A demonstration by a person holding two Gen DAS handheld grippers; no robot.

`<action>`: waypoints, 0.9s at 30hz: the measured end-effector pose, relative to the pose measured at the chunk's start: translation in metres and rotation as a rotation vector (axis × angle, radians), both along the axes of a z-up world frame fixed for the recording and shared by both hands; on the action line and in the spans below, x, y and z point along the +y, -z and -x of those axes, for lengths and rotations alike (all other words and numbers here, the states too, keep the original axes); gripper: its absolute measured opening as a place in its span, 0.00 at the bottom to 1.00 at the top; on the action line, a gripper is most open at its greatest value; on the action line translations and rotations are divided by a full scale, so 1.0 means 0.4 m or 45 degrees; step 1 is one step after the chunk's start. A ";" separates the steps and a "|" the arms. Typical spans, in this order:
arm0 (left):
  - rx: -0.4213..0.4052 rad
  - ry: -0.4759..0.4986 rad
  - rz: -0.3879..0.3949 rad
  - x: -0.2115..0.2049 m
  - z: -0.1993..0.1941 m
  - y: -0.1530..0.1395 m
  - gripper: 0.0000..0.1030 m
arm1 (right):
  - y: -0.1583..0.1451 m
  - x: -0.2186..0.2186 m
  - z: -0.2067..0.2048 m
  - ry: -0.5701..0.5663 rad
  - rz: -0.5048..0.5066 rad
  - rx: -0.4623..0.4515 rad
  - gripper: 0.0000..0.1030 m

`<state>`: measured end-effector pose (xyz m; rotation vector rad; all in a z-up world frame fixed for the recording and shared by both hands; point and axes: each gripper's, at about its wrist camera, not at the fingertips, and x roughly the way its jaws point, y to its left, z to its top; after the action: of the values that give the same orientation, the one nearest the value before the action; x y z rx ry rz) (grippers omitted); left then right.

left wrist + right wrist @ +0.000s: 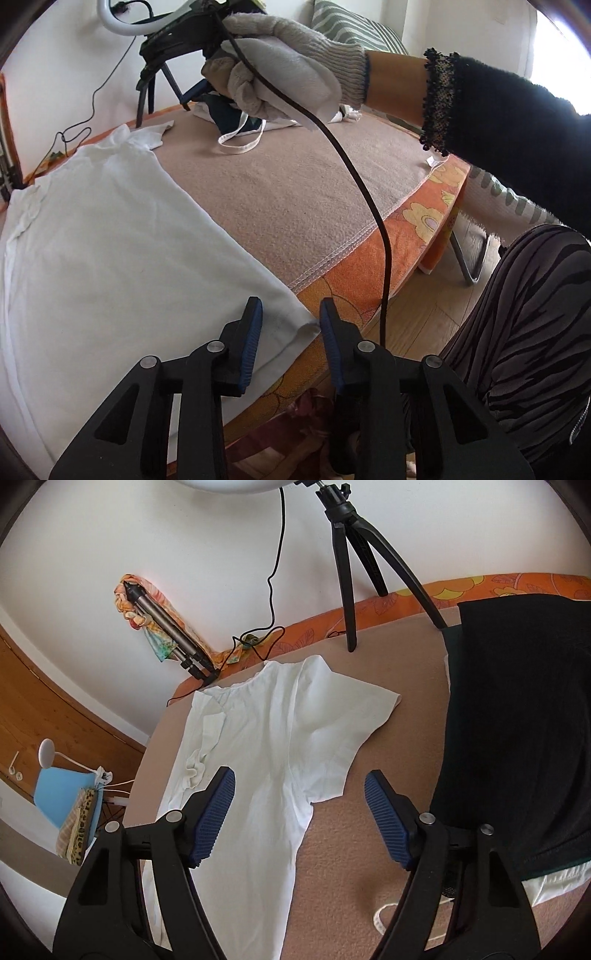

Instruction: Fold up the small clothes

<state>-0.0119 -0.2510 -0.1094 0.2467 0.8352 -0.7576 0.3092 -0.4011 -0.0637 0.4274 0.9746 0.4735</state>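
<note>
A small white T-shirt (pixel 110 240) lies flat on the tan blanket (pixel 277 192), neck toward the wall. My left gripper (pixel 290 306) sits low at the table's near edge. The shirt's bottom hem corner (pixel 303 326) lies between its blue pads, and a gap shows on both sides, so the jaws stand open. In the right wrist view my right gripper (pixel 299 775) hovers wide open above the T-shirt (pixel 266 738), by the armpit of its right sleeve (pixel 354 716), with nothing held. A gloved hand (pixel 288 62) carries that gripper at the far side.
A dark garment (pixel 517 720) lies over white cloth at the right. A tripod (pixel 347 572) stands at the back edge, with cables by the wall. A black cable (pixel 369 206) hangs across the table. Orange flowered cloth (pixel 406 236) edges the table. A striped trouser leg (pixel 517 332) is close by.
</note>
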 end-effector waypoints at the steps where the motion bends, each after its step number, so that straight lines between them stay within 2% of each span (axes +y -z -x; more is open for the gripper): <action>1: 0.018 -0.013 0.015 0.008 -0.009 -0.001 0.17 | 0.015 0.012 -0.025 0.001 0.007 0.021 0.73; 3: 0.083 -0.052 0.068 0.029 -0.033 -0.002 0.05 | 0.041 0.036 -0.069 0.006 0.036 0.045 0.73; 5: 0.133 -0.073 0.125 0.045 -0.046 0.000 0.04 | 0.067 0.052 -0.109 0.038 0.102 0.058 0.73; 9: 0.164 -0.085 0.184 0.057 -0.042 -0.001 0.03 | 0.103 0.053 -0.179 0.176 0.259 0.094 0.73; 12: 0.195 -0.120 0.280 0.076 -0.037 -0.013 0.03 | 0.118 0.040 -0.212 0.237 0.291 0.095 0.73; 16: 0.215 -0.180 0.386 0.104 -0.032 -0.033 0.03 | 0.132 0.046 -0.239 0.219 0.319 0.078 0.73; 20: 0.215 -0.213 0.432 0.113 -0.035 -0.045 0.03 | 0.146 0.067 -0.249 0.193 0.401 0.050 0.70; 24: 0.236 -0.235 0.473 0.125 -0.045 -0.042 0.03 | 0.147 0.095 -0.253 0.147 0.465 0.028 0.54; 26: 0.233 -0.239 0.481 0.124 -0.041 -0.042 0.03 | 0.146 0.104 -0.258 0.143 0.493 0.031 0.38; 27: 0.230 -0.239 0.481 0.124 -0.037 -0.042 0.03 | 0.146 0.106 -0.261 0.142 0.500 0.040 0.22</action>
<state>0.0031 -0.2016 -0.0925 -0.2376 0.8536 -0.7517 0.4135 -0.3587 -0.1222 0.1340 1.0407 0.1677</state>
